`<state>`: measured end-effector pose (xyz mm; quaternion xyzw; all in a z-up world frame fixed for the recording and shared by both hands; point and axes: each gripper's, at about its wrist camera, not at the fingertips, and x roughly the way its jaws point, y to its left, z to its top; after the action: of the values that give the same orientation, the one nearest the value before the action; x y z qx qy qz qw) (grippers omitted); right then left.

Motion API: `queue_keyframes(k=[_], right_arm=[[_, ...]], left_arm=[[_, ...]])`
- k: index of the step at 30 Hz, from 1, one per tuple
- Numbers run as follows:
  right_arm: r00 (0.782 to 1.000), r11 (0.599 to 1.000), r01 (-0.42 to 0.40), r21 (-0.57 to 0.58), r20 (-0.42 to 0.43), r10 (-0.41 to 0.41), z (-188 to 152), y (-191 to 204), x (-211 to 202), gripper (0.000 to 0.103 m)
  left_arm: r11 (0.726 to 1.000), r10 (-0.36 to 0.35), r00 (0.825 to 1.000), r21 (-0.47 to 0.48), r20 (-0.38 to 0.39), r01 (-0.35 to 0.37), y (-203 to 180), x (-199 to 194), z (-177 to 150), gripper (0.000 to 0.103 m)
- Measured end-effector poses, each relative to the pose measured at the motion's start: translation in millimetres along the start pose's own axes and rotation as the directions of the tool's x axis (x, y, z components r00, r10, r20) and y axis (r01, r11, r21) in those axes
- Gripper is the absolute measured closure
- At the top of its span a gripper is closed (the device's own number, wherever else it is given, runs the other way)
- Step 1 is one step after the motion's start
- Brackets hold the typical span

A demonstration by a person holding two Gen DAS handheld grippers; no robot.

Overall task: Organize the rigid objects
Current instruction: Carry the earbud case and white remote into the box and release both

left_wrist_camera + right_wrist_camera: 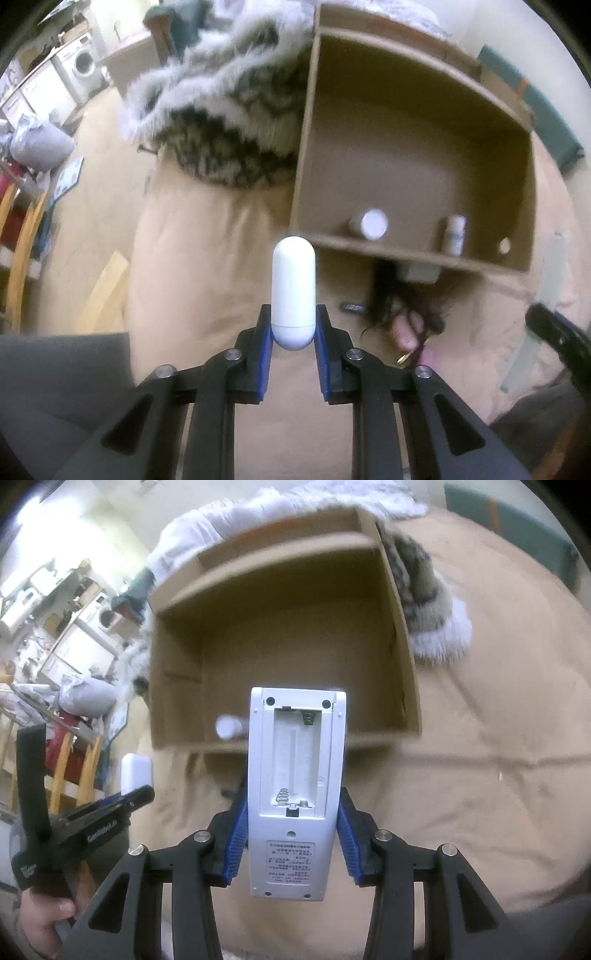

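A: What did each hand have?

B: The left gripper (293,325) was clamped on a white capsule-shaped case (293,291), its blue pads (264,354) pressing the lower end. The right gripper (291,827) was closed on a white handheld device (295,794) turned back-side up, battery bay open and empty, gripped about midway along its sides

A: Where was the box from there?

B: The cardboard box (417,155) filled the upper right of the left wrist view and the upper middle of the right wrist view, mouth open toward both cameras. A white-capped jar (371,223) and a small spray bottle (455,234) stood just behind its near wall, in the lower part of the frame

A: And the long axes?

B: Both items ran straight out along the fingers, toward the top of each frame. The capsule's tip sat just short of the near wall, left of the jar. The device's far end overlapped the box opening, so the right hand looked nearer to being over it, though that's my judgement

A: Anything in the way?

B: A furry grey-and-white blanket (229,122) lay beside the box at upper left, and dark hair and scissors (413,317) lay on the beige bedding (192,258) in front, at lower right
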<state>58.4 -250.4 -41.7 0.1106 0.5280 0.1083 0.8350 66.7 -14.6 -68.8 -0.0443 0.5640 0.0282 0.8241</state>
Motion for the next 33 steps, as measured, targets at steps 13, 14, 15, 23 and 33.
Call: queue_keyframes(k=[13, 14, 15, 23, 33], right_arm=[[0.995, 0.997, -0.022, -0.075, 0.093, 0.029, 85.4, 13.3, 8.2, 0.057], [0.995, 0.997, -0.02, -0.081, 0.097, 0.028, 91.5, 14.0, 11.5, 0.057], [0.994, 0.996, -0.016, -0.087, 0.102, 0.025, 96.1, 14.9, 14.1, 0.057], [0.992, 0.997, -0.011, -0.081, 0.126, 0.021, 115.8, 9.0, 44.9, 0.057], [1.0, 0.997, 0.028, -0.068, 0.003, -0.027, 105.5, -3.8, 98.7, 0.057]], left_arm=[[0.994, -0.04, 0.991, 0.101, 0.126, 0.027, -44.7, -21.4, 88.0, 0.084], [0.994, -0.037, 0.991, 0.109, 0.129, 0.023, -49.0, -17.7, 95.4, 0.084], [0.993, -0.034, 0.991, 0.112, 0.128, 0.02, -51.1, -13.8, 99.2, 0.084], [0.988, -0.018, 0.995, 0.152, 0.098, 0.003, -64.8, 32.1, 117.8, 0.084], [0.992, 0.002, 0.996, 0.129, 0.093, -0.014, -57.9, 68.1, 110.4, 0.084]])
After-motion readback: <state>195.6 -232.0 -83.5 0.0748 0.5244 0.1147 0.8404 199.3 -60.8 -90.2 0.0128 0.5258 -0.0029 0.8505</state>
